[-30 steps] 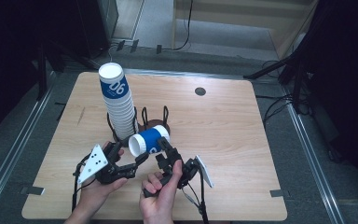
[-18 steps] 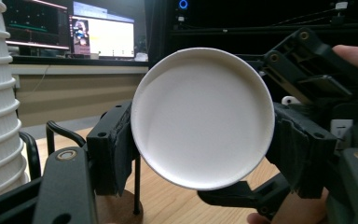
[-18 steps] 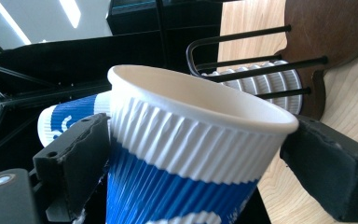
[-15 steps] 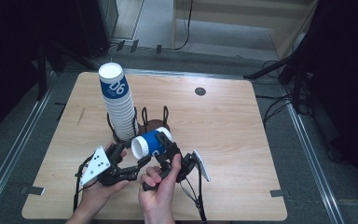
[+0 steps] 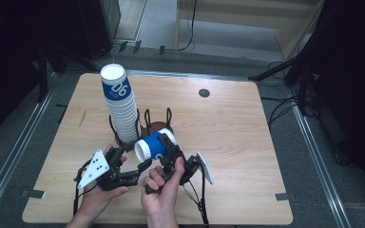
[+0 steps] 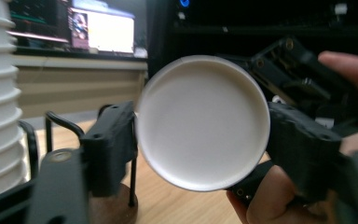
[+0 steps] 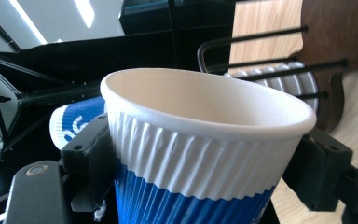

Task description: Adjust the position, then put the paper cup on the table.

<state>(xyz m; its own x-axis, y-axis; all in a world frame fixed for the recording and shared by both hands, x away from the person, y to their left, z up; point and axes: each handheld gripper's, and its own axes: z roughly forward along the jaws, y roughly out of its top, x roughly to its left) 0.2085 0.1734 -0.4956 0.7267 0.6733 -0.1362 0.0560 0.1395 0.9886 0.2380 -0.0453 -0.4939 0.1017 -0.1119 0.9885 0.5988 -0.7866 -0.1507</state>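
Observation:
A blue and white paper cup (image 5: pixel 153 145) lies on its side in the air just in front of the wire holder. My right gripper (image 5: pixel 170 151) has just closed and is shut across the cup's (image 7: pixel 200 154) ribbed body, one pad on each side. My left gripper (image 5: pixel 135 159) faces the cup's white base (image 6: pixel 203 123). Its jaws have just opened and stand on either side of that base without squeezing it. A tall stack of upturned cups (image 5: pixel 121 104) stands in the black wire holder (image 5: pixel 157 121).
The wooden table (image 5: pixel 247 142) has a small dark round hole (image 5: pixel 204 92) near its far edge. Cables trail from both grippers toward the near edge. Dark floor and metal rails surround the table.
My right gripper has moved up to the cup and closed on its body. My left gripper's jaws have spread apart at the cup's base. The cup has barely moved.

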